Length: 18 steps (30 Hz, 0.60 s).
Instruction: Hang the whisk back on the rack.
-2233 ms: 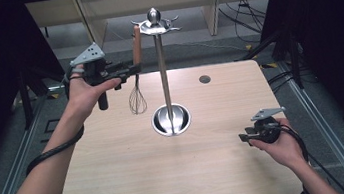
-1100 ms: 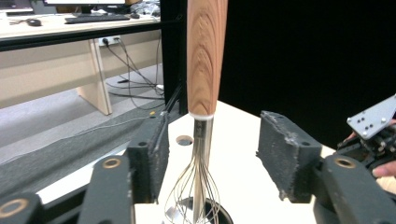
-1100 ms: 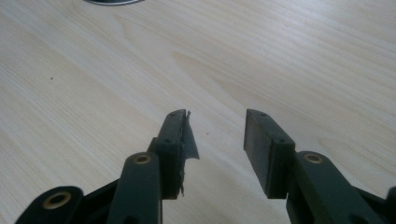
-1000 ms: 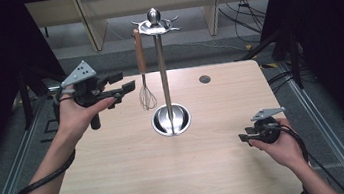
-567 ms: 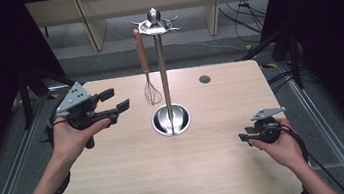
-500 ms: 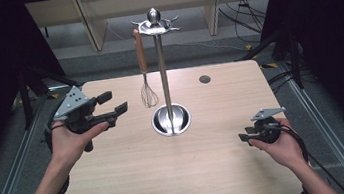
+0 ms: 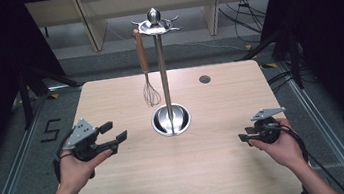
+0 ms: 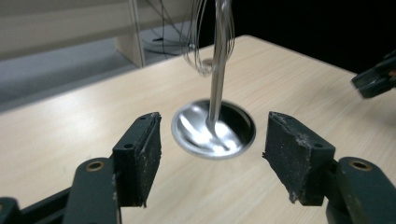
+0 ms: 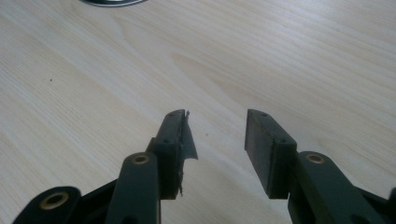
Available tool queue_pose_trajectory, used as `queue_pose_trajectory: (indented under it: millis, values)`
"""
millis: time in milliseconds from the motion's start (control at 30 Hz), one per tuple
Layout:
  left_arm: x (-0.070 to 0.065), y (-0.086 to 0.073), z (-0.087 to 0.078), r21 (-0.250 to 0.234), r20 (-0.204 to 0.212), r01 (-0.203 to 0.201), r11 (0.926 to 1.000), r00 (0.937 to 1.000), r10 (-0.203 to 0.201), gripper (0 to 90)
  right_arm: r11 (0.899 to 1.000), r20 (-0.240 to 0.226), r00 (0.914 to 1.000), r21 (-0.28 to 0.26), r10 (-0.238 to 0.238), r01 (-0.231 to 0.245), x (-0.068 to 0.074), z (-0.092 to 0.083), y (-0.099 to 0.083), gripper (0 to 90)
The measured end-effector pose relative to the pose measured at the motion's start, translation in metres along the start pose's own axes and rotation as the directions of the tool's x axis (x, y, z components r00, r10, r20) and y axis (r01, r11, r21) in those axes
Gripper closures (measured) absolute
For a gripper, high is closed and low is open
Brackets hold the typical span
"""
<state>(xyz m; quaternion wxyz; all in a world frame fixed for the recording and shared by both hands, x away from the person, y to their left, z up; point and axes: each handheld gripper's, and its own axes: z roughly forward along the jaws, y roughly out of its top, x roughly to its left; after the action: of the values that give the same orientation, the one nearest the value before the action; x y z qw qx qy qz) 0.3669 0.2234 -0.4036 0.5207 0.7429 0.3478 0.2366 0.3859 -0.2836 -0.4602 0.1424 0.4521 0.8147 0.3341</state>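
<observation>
The whisk (image 7: 147, 80) hangs from the stand (image 7: 170, 120) at its 9 o'clock, untouched; the left gripper (image 7: 114, 135) sits at 8 o'clock, jaws wide and empty, having just closed slightly; the right gripper (image 7: 245, 135), at 4 o'clock, gapes empty; rest both low without bumping the stand.

table (image 7: 180, 176): pale wood-grain top, matt, smooth. stand (image 7: 162, 68): polished metal, its round base (image 8: 214, 129) mirror-glossy. whisk (image 7: 150, 94): thin bright wire loops, handle (image 7: 140, 50) of brown wood with a light sheen. left gripper (image 8: 212, 158): matt black plastic, pads (image 8: 299, 154) worn, rough-edged. right gripper (image 9: 217, 149): matt black, brass-coloured rivets.
</observation>
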Motion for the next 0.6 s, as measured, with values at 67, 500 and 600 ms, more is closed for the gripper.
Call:
queue_pose_trajectory:
  millis: [67,500,600]
  values:
    - [-0.001,-0.023,0.005,0.051,-0.016,0.004,0.9987,0.9999,-0.003,35.5,1.0,0.0,1.0,-0.001,-0.004,0.004,0.0,0.001,0.0,58.9]
    - [-0.007,-0.068,0.026,0.206,0.002,0.045,0.9775,0.9989,-0.046,35.9,0.998,-0.001,0.9984,-0.029,-0.057,0.057,-0.006,0.005,-0.001,57.3]
    - [-0.006,-0.07,0.026,0.217,0.002,0.046,0.975,0.9989,-0.048,36.1,0.998,-0.008,0.998,-0.008,-0.063,0.063,-0.007,0.003,0.0,57.1]
